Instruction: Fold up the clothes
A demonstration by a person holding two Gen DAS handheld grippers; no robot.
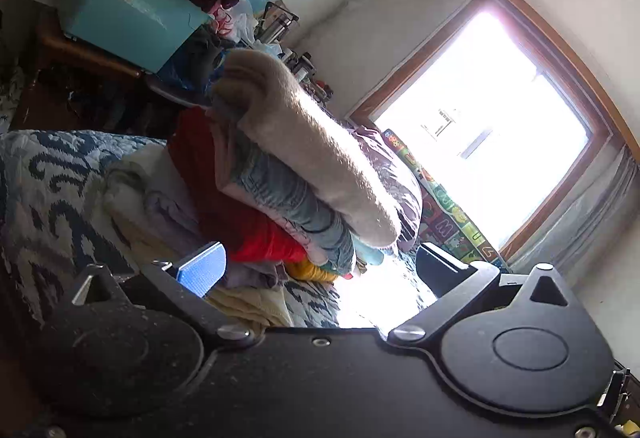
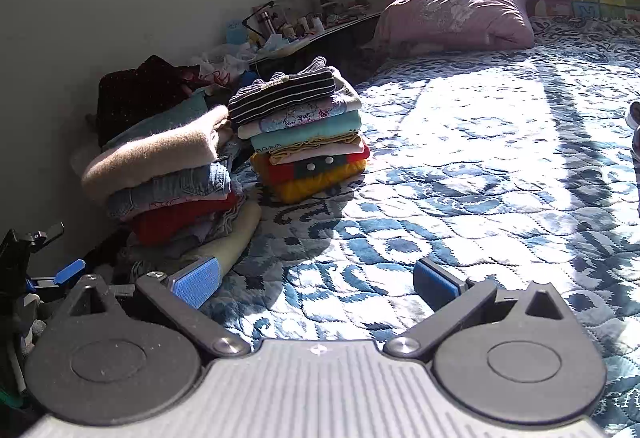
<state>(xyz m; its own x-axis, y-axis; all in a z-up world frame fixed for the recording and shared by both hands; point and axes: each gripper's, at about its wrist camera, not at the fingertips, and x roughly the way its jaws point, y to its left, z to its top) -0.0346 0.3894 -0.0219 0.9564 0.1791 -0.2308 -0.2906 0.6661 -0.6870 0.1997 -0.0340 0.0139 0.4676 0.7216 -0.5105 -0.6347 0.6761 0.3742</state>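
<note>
Left of frame on the bed [image 2: 460,166], I see two folded stacks [image 2: 304,134]; left claw [image 1: 316,270] and right claw [image 2: 316,282] both spread, empty.

two folded stacks [image 2: 300,130] on quilt [image 2: 460,178], tool [image 2: 316,282] spread wide

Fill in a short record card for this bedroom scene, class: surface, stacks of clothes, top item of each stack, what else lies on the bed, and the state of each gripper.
surface: bed with a blue patterned quilt
stacks: two piles of folded clothes, side by side near the wall
top of near stack: beige fuzzy sweater
top of far stack: striped top
bottom of far stack: yellow garment
also on bed: pink pillow below the window
left gripper: open, holding nothing
right gripper: open, holding nothing, above bare quilt
</note>
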